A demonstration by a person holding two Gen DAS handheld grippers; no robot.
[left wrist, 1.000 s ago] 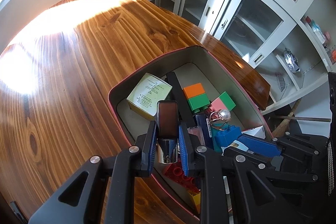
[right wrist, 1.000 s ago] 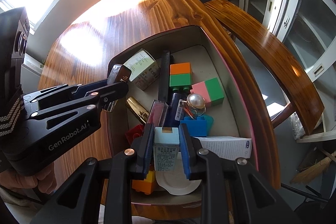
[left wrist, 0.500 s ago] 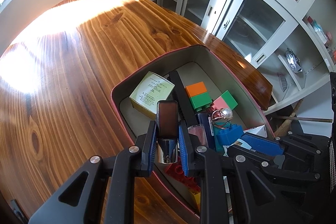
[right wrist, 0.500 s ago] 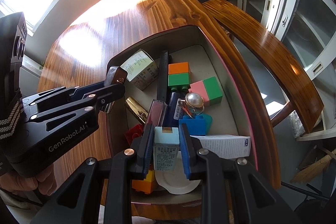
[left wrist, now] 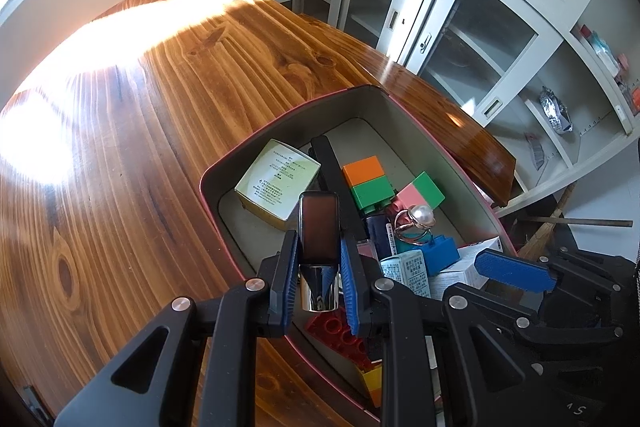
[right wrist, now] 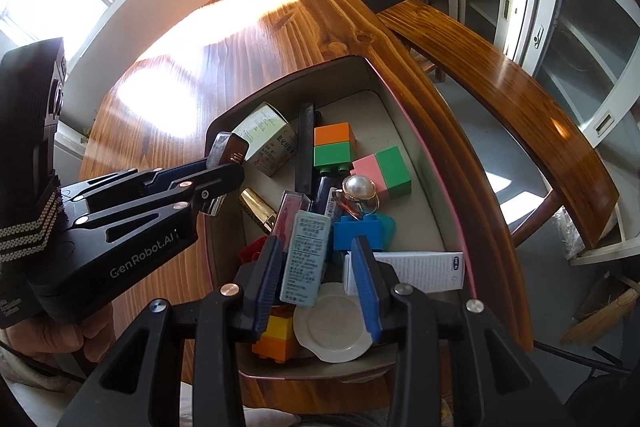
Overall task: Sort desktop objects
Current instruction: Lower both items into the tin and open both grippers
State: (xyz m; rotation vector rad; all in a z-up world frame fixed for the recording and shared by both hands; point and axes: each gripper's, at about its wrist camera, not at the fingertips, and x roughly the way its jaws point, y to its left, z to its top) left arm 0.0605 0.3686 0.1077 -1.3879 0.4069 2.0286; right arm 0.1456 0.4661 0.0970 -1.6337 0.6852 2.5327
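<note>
1. Both views look down into a grey bin with a pink rim (right wrist: 420, 131), which stands on a wooden bench (left wrist: 160, 99) and is crowded with small things.

2. The left tool (left wrist: 319, 267) is clamped on a dark rectangular object with a shiny chrome end (left wrist: 319, 227), held above the bin's near-left edge.

3. The right tool (right wrist: 318, 279) has its jaws spread. A pale blue printed box (right wrist: 306, 259) lies between them, close to the left jaw and apart from the right one. It appears to rest on the pile, not gripped.

4. Judgement: the step in hand looks like dropping items into the bin. To do it well, the right tool should lift straight up so its jaws do not drag the pale box. The left tool should move over a bare patch of the bin floor, near the green-labelled carton (left wrist: 278, 183), before opening, and release low so the object does not bounce.

5. The left view alone shows the chrome end of the held object and how squarely the pads grip it.

6. The right view alone shows a white round dish (right wrist: 332, 327), a gold tube (right wrist: 258, 209) and a white carton (right wrist: 416, 269) low in the bin. It also shows the pearl ring (right wrist: 358, 189) on the blue brick (right wrist: 356, 233).
</note>
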